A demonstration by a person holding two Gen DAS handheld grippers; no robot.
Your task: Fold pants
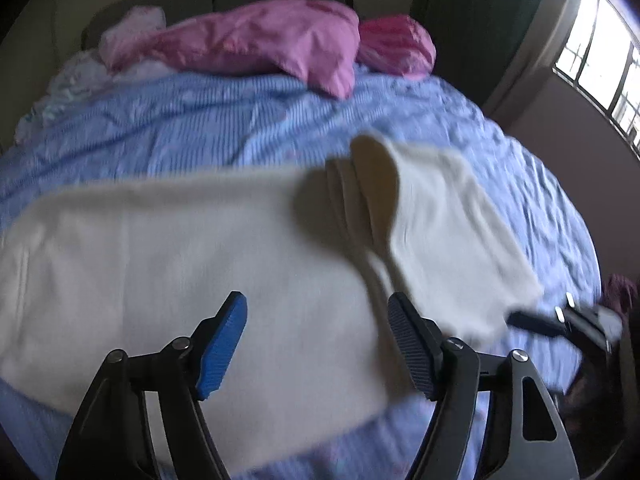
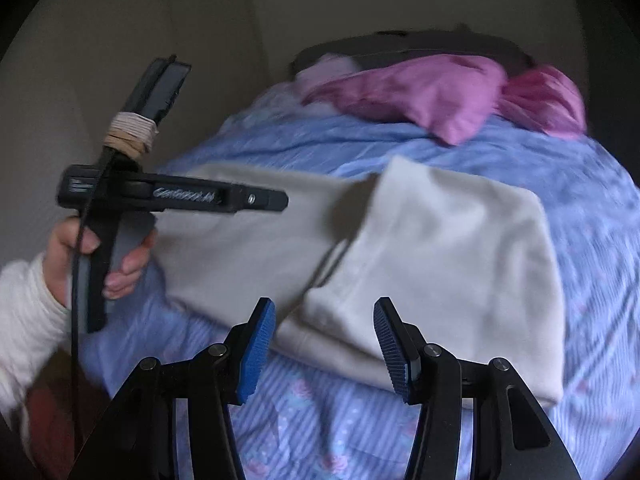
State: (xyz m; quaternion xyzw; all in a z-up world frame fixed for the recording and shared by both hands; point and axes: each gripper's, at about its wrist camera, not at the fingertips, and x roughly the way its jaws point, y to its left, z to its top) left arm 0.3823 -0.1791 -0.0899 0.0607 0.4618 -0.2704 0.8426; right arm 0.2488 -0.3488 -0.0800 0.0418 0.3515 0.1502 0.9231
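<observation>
My left gripper and right gripper both hang spread wide, empty, above the cream pants, which lie partly folded (right end doubled over) across the blue bedspread, near its front edge.

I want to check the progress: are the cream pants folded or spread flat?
Partly folded: one end of the cream pants lies doubled over the rest, on the blue bedspread.
</observation>
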